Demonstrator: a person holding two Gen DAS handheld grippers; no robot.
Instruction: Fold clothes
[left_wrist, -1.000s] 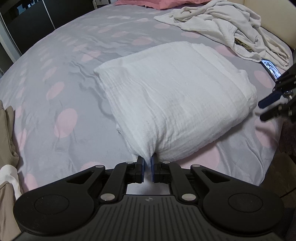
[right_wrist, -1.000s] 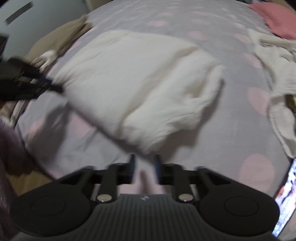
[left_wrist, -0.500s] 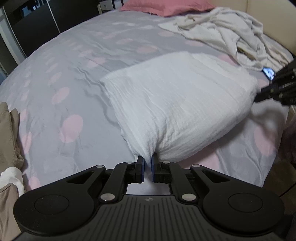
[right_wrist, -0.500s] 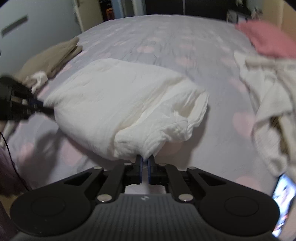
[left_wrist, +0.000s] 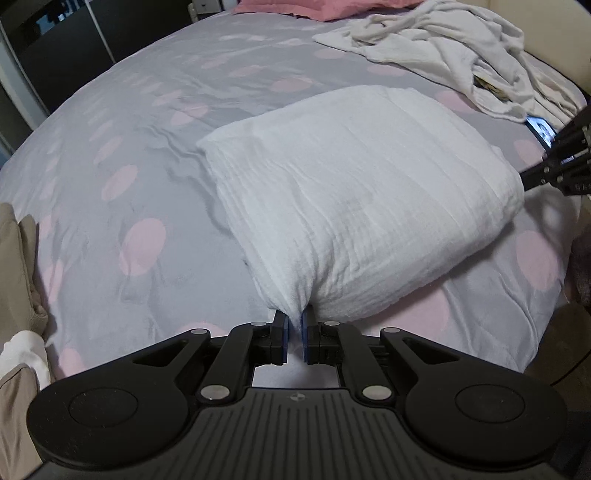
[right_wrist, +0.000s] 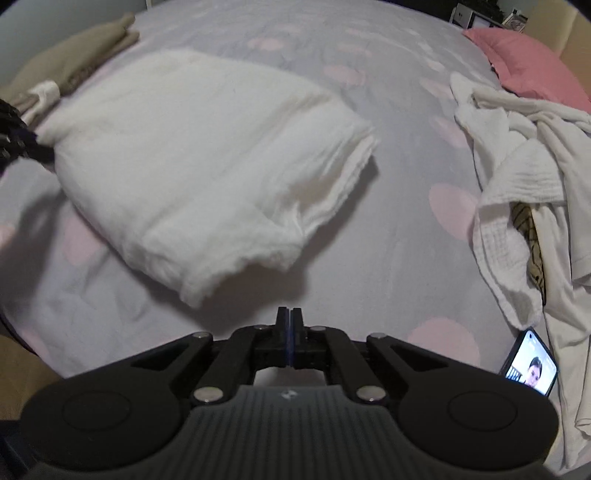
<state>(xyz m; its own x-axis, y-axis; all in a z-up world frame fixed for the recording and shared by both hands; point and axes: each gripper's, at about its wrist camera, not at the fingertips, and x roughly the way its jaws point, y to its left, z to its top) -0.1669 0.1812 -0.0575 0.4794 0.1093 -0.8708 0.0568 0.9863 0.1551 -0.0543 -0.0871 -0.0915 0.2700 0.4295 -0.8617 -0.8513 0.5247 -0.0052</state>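
Grey spotted bedspread (left_wrist: 147, 155) ahead: your left gripper (left_wrist: 294, 334) pinches the white cloth's (left_wrist: 362, 192) near corner, anchoring it, while your right gripper (right_wrist: 290, 332) sits closed, empty, beside its loose corner.

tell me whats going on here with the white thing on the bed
A person is folding laundry on a bed with a handheld gripper in each hand. The left gripper is shut on one corner of a folded white cloth. The right gripper is shut with nothing between its fingers; the cloth's near corner lies just ahead of it, apart. A pile of unfolded white clothes and a lit phone lie to the right.
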